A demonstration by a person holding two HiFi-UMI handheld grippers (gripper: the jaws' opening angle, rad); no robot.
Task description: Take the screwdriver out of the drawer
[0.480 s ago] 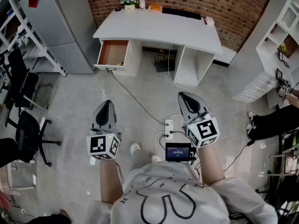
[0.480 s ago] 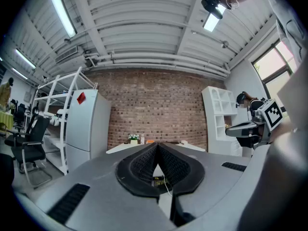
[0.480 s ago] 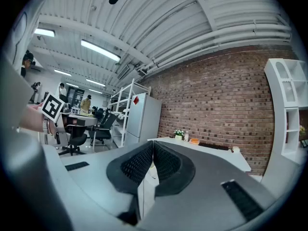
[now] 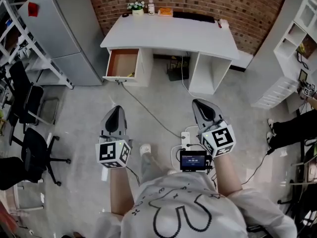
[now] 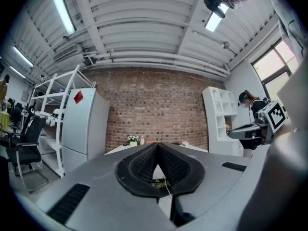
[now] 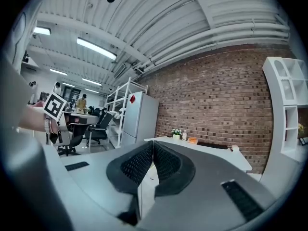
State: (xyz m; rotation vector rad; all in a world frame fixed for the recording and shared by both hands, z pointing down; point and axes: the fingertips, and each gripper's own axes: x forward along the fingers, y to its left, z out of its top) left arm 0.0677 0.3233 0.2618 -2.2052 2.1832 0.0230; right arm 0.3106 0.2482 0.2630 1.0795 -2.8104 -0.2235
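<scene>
A white desk [image 4: 171, 33] stands against the brick wall, well ahead of me. Its top left drawer [image 4: 122, 63] is pulled open, showing a brown inside. A small yellow thing [image 4: 130, 75] lies at the drawer's front right corner; I cannot tell whether it is the screwdriver. My left gripper [image 4: 115, 109] is held level over the floor, far short of the drawer, jaws shut and empty [image 5: 157, 146]. My right gripper [image 4: 200, 104] is beside it at the same distance, also shut on nothing [image 6: 152, 143].
A grey fridge [image 4: 69, 33] and a white rack [image 4: 25, 29] stand left of the desk. Black office chairs [image 4: 29, 148] are at the left. A power strip [image 4: 185, 138] and cables lie on the floor. White shelves [image 4: 292, 58] and a seated person's leg [image 4: 292, 130] are at the right.
The desk and open drawer sit slightly lower and nearer in the head view; the person has stepped forward. Both grippers keep their pose and stay shut.
</scene>
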